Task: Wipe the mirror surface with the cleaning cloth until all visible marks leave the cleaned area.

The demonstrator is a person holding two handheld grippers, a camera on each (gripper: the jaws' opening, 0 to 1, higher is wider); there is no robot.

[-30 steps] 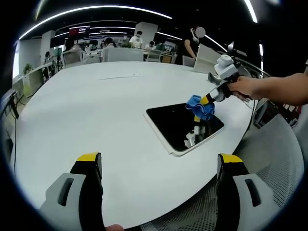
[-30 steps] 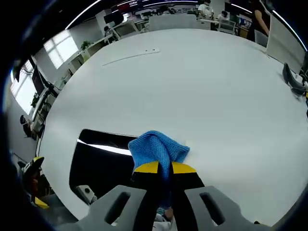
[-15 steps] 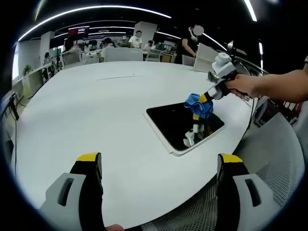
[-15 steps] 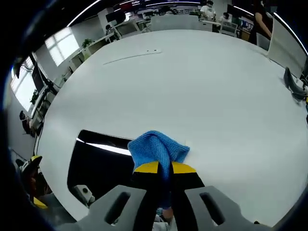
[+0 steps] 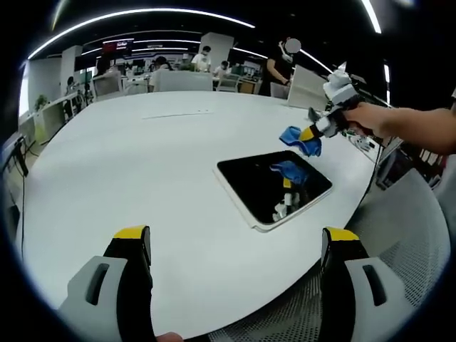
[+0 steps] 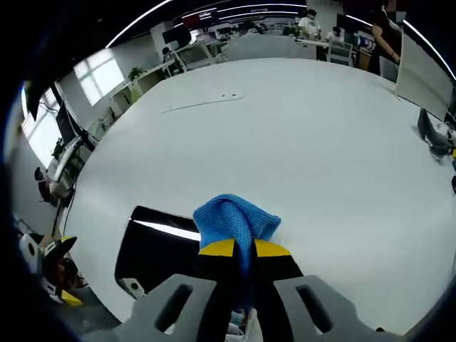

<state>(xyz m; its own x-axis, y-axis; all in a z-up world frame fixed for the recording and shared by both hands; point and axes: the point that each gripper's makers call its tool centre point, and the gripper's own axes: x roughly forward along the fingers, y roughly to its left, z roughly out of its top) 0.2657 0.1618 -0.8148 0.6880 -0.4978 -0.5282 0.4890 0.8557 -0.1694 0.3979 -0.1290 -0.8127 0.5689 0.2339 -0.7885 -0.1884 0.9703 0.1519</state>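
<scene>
Jaws on my right gripper (image 6: 244,249) are pinched narrow on the crumpled blue microfibre cleaning cloth (image 6: 234,219); jaws on my left gripper (image 5: 235,246) stand wide, holding nothing, low over the near edge of the round white table (image 5: 128,164). Cloth hangs clear above the far edge of the dark rectangular white-framed mirror (image 5: 274,185), which lies flat on the table, not touching the glass. No smears distinguishable on the surface; reflections dominate. Judgement: wiping pass interrupted or nearly done; cannot confirm marks gone.
</scene>
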